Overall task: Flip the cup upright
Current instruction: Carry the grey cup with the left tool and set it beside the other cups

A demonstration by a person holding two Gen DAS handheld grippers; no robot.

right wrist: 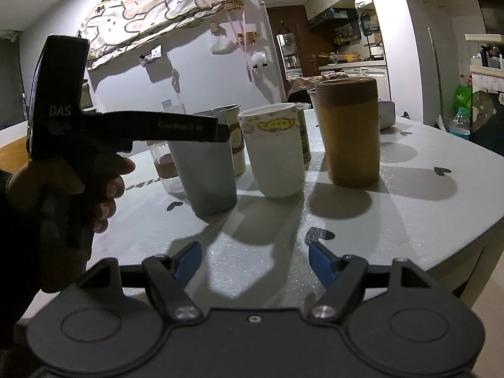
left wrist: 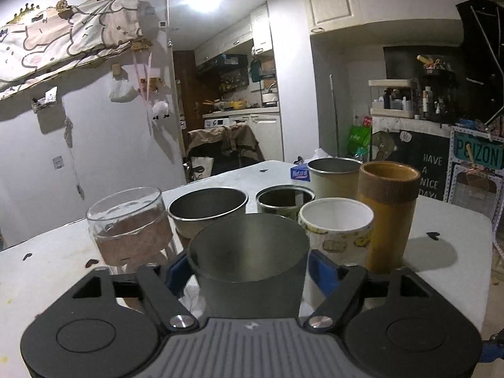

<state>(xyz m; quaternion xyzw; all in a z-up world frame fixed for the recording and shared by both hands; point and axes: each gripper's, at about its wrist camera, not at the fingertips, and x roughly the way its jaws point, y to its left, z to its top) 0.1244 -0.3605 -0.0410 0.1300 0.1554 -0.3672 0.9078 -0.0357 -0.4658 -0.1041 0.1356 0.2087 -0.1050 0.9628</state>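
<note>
Your left claw (left wrist: 249,271) is clamping the grey cup (left wrist: 249,252) at the lower centre of the left wrist view, its blue pads (left wrist: 321,275) pressing on either side of the wall. The cup is standing upright with its mouth up. In the right wrist view the same cup (right wrist: 206,170) is sitting on the table (right wrist: 409,208) at centre left, with your left hand (right wrist: 104,186) gripping the black tool at the left edge and its arm reaching over the cup's rim.

Your right claw (right wrist: 255,260) is hanging apart at the lower centre of its view, pads (right wrist: 189,256) wide and holding nothing, above bare table.

Moving outward in the left view: a paper cup (left wrist: 337,230) is standing just right of the grey one, a tall brown cup (left wrist: 389,214) further right, a glass (left wrist: 130,226) to the left, a steel bowl (left wrist: 208,208) and a tin (left wrist: 285,200) behind, and a cream pot (left wrist: 334,173) toward the centre right. All are standing mouth up.
</note>
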